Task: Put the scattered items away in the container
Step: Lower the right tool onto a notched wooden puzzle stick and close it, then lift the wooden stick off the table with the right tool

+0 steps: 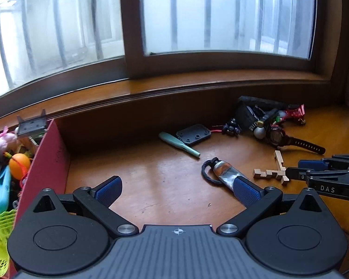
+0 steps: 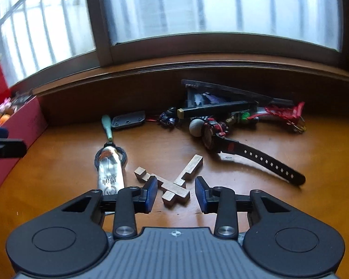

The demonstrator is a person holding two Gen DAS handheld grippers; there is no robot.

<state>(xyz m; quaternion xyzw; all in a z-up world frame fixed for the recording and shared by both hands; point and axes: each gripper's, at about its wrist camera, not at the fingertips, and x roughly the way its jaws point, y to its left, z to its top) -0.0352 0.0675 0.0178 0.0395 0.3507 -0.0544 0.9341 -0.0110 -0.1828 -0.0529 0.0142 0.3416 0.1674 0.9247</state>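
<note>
The wooden table (image 1: 151, 181) has a red box (image 1: 46, 162) of toys at its left side. The left gripper (image 1: 178, 191) is wide open and holds nothing. The right gripper (image 2: 176, 191) is partly open around the wooden puzzle cross (image 2: 174, 186), not squeezing it. A silver tube (image 2: 110, 172) lies just beside.

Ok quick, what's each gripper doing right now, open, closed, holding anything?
Left gripper: open, holding nothing.
Right gripper: open, its pads either side of the wooden puzzle piece, not yet pressing on it.
</note>
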